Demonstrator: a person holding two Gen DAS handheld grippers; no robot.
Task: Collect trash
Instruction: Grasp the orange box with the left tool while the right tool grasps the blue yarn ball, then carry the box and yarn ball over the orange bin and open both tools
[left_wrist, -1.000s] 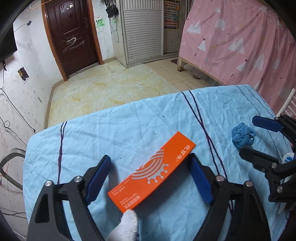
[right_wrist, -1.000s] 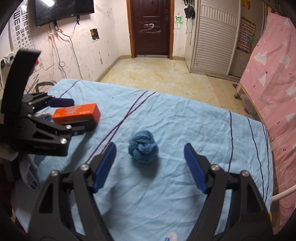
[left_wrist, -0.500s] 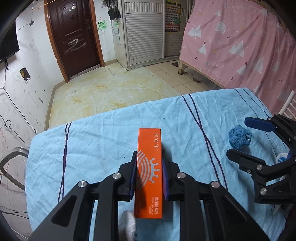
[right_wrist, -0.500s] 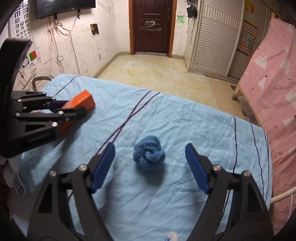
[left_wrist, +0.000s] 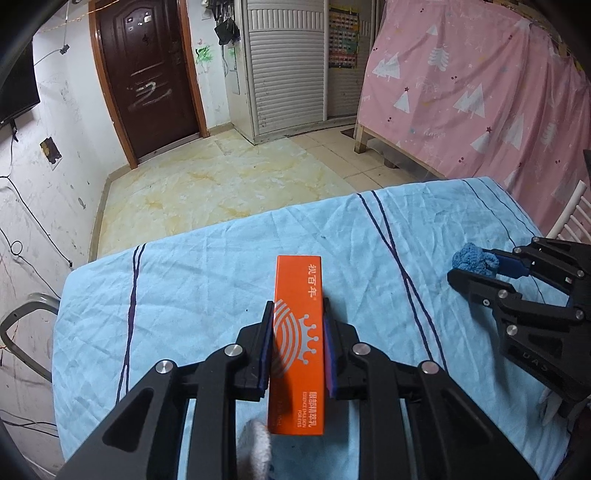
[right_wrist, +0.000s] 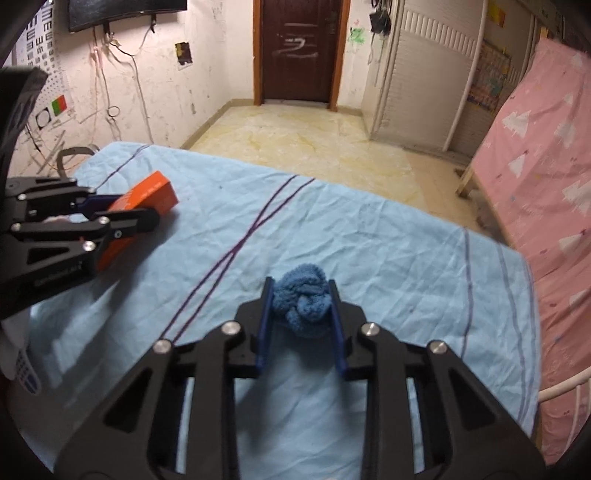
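Now | left hand-held gripper (left_wrist: 297, 325) clamps orange box (left_wrist: 298, 332) | label "FOR EYES"

A light blue sheet (left_wrist: 207, 280) with dark stripes covers the table. Beyond its far edge lies a marbled floor (left_wrist: 229, 184), ending at a dark door (left_wrist: 147, 77). A pink curtain (left_wrist: 480, 92) hangs off the right edge. What looks like an eye chart (right_wrist: 40, 29) hangs beside a TV (right_wrist: 125, 11).
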